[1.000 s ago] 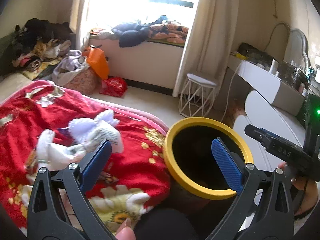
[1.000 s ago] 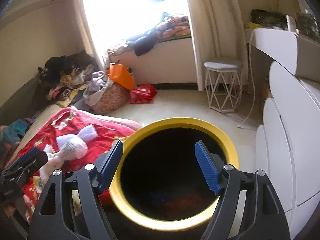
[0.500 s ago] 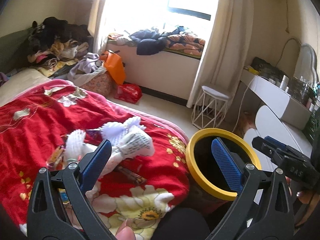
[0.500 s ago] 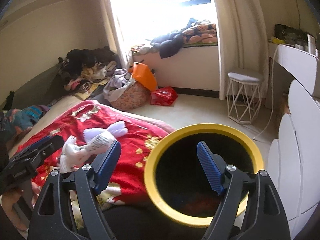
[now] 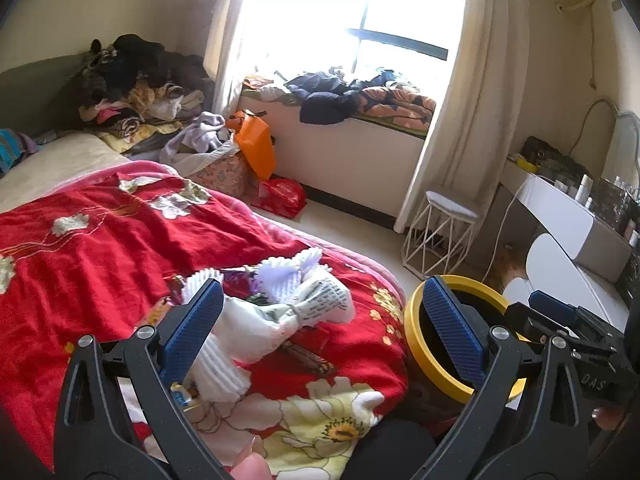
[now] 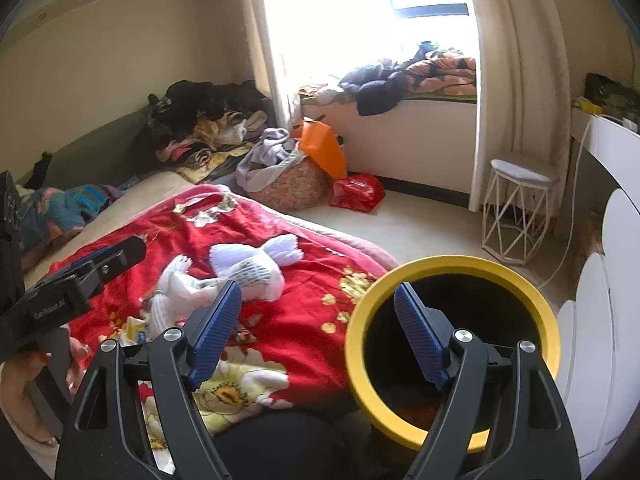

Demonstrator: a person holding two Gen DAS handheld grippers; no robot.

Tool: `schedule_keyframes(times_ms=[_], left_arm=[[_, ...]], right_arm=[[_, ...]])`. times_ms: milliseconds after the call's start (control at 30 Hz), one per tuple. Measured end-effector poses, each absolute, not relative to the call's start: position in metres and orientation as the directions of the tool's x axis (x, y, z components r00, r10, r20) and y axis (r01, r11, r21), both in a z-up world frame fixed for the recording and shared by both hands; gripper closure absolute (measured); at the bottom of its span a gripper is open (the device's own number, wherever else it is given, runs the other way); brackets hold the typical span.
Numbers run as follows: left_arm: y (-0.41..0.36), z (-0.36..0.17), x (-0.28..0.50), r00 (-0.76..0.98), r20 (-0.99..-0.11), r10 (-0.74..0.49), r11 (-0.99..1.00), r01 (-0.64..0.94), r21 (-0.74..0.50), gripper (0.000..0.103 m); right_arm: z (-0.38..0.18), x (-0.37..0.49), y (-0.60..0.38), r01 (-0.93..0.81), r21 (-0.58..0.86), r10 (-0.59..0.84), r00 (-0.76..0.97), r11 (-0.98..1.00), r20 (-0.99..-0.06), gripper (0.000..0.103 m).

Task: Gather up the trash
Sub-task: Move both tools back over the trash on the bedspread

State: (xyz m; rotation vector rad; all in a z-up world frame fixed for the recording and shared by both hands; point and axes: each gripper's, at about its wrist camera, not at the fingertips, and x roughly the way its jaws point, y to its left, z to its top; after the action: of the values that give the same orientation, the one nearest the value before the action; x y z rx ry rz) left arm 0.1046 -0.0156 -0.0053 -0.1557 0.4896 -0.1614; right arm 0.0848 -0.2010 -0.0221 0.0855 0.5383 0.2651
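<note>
A heap of trash lies on the red floral blanket (image 5: 100,240): white foam fruit nets (image 5: 224,364), crumpled newspaper (image 5: 324,306) and a dark wrapper (image 5: 306,354). The heap also shows in the right wrist view (image 6: 244,272). A black bin with a yellow rim (image 6: 452,264) stands beside the bed, also in the left wrist view (image 5: 412,332). My left gripper (image 5: 324,336) is open and empty, just short of the heap. My right gripper (image 6: 316,332) is open and empty, between the blanket edge and the bin's rim.
A white wire stool (image 6: 516,208) stands by the curtain. A red bag (image 6: 356,192), an orange bag (image 6: 324,148) and a clothes basket (image 6: 288,184) sit on the floor past the bed. White rounded cabinets (image 6: 600,320) stand right of the bin.
Both grippers have swung left, from over the bin toward the bed. The trash heap now sits nearer the left gripper's centre. Both stay open and empty.
</note>
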Motion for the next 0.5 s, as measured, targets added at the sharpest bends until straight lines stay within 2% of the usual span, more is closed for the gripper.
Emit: schedule_keyframes(times_ms=[500], left_arm=[[0.031,-0.013,0.096,0.875,-0.47,-0.114,0.983,0.032,-0.181,0.011]], right_arm=[[-0.018,0.097,-0.156,-0.314,0.106,0.323,0.805,0.944,-0.497,0.024]])
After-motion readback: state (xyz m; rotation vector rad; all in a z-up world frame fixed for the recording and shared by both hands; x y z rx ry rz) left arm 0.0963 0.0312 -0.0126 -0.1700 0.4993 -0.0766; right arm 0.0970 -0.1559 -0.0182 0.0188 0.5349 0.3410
